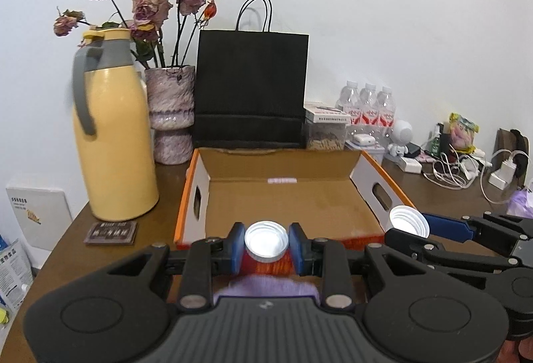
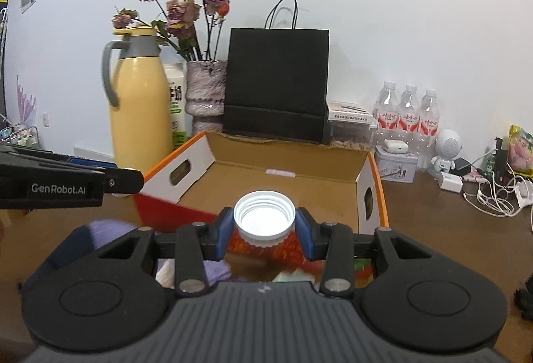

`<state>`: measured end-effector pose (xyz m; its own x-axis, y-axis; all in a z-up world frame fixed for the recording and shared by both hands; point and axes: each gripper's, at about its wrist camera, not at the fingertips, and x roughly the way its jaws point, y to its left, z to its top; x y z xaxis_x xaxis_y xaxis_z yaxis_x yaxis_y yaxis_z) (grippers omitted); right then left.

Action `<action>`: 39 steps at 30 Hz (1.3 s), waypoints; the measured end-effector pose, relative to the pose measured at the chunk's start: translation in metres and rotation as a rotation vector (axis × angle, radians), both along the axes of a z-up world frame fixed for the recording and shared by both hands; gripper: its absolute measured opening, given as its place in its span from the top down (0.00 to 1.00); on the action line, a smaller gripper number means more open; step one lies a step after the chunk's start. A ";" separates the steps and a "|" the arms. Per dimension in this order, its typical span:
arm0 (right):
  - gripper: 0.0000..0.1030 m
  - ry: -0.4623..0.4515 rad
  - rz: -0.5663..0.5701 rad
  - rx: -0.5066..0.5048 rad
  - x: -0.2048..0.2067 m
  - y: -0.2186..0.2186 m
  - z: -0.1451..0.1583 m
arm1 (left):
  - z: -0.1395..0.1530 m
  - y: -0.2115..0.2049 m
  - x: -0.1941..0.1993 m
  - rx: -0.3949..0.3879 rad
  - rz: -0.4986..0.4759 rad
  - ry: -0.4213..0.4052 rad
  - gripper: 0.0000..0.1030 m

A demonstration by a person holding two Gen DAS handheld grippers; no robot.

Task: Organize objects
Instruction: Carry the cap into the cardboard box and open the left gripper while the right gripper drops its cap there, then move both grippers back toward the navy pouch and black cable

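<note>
An open cardboard box [image 1: 283, 196] with orange-edged white sides stands on the brown table; it also shows in the right wrist view [image 2: 283, 186]. My left gripper [image 1: 266, 244] is shut on a white-capped bottle [image 1: 266, 239] with a red label, held at the box's near edge. My right gripper [image 2: 265, 223] is shut on a second white-capped bottle [image 2: 265, 214] with a red label, near the box's front right corner. The right gripper with its bottle cap [image 1: 408, 220] shows at the right of the left wrist view. The box's inside looks bare.
A yellow thermos [image 1: 113, 129], a vase of dried roses [image 1: 171, 113] and a black paper bag [image 1: 251, 89] stand behind the box. Water bottles [image 1: 368, 106], a small white robot figure [image 1: 401, 138] and tangled cables [image 1: 459, 169] lie to the right. A dark card [image 1: 111, 232] lies at the left.
</note>
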<state>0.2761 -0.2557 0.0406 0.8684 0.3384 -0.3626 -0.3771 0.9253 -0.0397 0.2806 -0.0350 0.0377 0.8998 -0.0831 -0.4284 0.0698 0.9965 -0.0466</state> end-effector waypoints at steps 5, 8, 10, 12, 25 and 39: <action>0.61 -0.004 0.003 -0.004 0.040 0.004 -0.002 | -0.003 -0.002 0.044 -0.012 0.008 0.002 0.74; 0.61 -0.002 0.007 -0.004 0.065 0.007 -0.005 | -0.003 -0.004 0.069 -0.008 0.012 0.005 0.74; 0.61 0.004 0.007 -0.001 0.081 0.009 -0.009 | -0.006 -0.006 0.085 -0.004 0.016 0.010 0.74; 0.61 0.017 0.002 0.010 0.096 0.009 -0.014 | -0.009 -0.007 0.100 -0.004 0.031 0.019 0.74; 0.46 0.087 -0.001 -0.018 0.131 0.012 -0.034 | -0.024 -0.004 0.146 0.023 0.095 0.086 0.50; 0.00 0.071 -0.011 -0.025 0.126 0.008 -0.030 | -0.024 -0.008 0.144 0.063 0.134 0.081 0.00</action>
